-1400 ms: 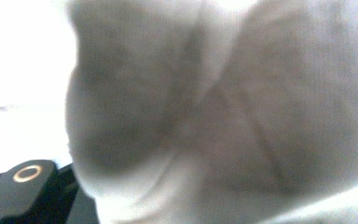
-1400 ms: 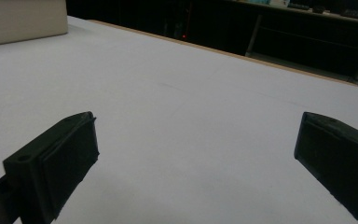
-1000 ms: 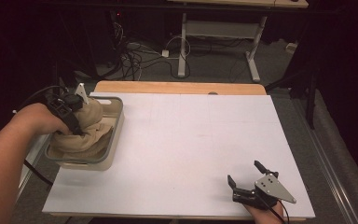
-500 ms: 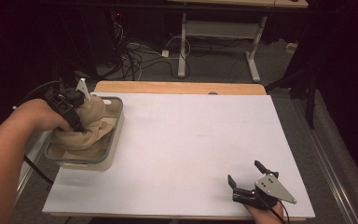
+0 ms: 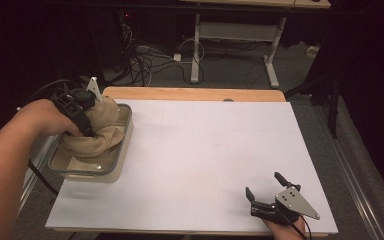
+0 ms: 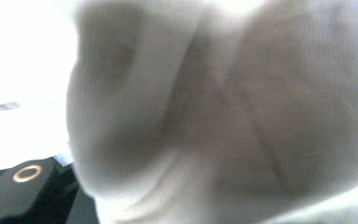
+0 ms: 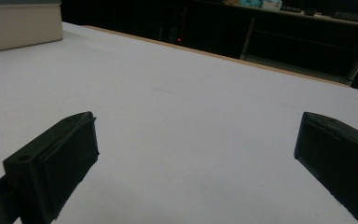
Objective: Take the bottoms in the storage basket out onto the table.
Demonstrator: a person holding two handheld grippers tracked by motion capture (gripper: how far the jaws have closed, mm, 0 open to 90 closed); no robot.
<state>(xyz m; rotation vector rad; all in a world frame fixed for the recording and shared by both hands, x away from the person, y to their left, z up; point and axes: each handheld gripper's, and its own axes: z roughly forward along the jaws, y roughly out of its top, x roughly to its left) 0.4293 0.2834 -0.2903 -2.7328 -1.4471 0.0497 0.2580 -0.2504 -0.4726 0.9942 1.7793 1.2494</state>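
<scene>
A beige cloth (image 5: 100, 142) is bunched up in a clear rectangular container (image 5: 111, 171) at the left edge of the white table (image 5: 205, 150). My left gripper (image 5: 94, 131) reaches down into the cloth from above, its jaws buried in the folds and seemingly shut on it. In the left gripper view the cloth (image 6: 223, 107) hangs blurred right in front of the camera, with one black finger (image 6: 23, 191) at the bottom left. My right gripper (image 5: 263, 183) rests near the table's front right edge, open, and nothing lies between its pads (image 7: 70, 154).
The container's pale side (image 7: 18, 23) shows far off in the right gripper view. A wooden strip (image 5: 195, 94) runs along the table's back edge. Behind the table are cables and a desk frame (image 5: 230, 35) on the floor.
The left hand has shifted slightly, and the cloth is gathered a little higher in the container. The right gripper has stayed still.
</scene>
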